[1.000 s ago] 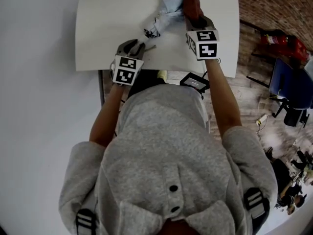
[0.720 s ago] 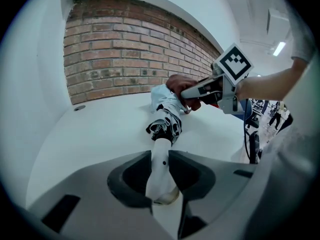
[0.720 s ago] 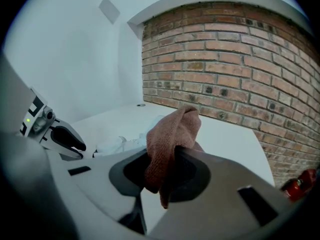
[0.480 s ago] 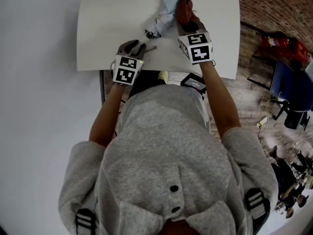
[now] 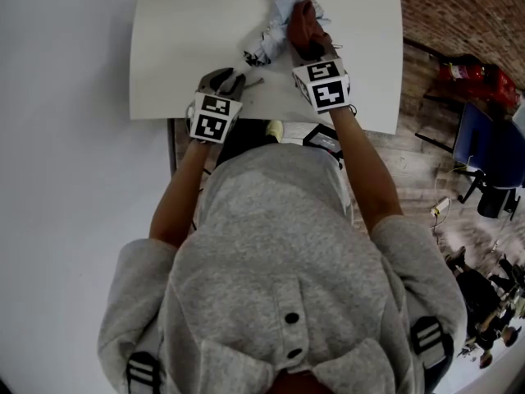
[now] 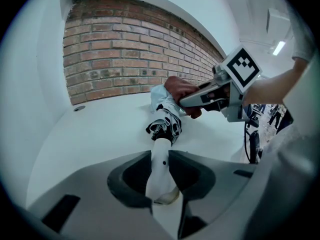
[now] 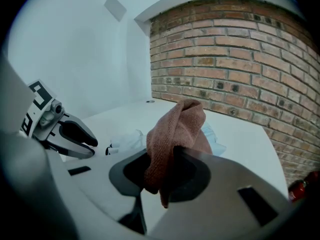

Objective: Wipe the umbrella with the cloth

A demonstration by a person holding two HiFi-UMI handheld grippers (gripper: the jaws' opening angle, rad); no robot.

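A folded pale-blue umbrella [image 5: 275, 25] lies on the white table [image 5: 189, 39], its white handle [image 6: 161, 171] pointing toward me. My left gripper [image 5: 233, 82] is shut on that handle [image 5: 246, 79]. My right gripper [image 5: 308, 46] is shut on a reddish-brown cloth [image 5: 300, 23], which rests against the umbrella's canopy. In the right gripper view the cloth [image 7: 175, 134] hangs out of the jaws, with the pale canopy [image 7: 130, 139] behind it. In the left gripper view the cloth [image 6: 180, 88] covers part of the canopy [image 6: 165, 115].
A brick wall [image 6: 125, 49] stands behind the table's far edge. To the right of the table lie a brick floor, a red object [image 5: 476, 74] and a dark chair [image 5: 488, 150]. A small dark device [image 5: 326, 138] sits below the table's near edge.
My right gripper has slid the cloth leftward and toward me along the umbrella. The left gripper has stayed where it was on the handle.
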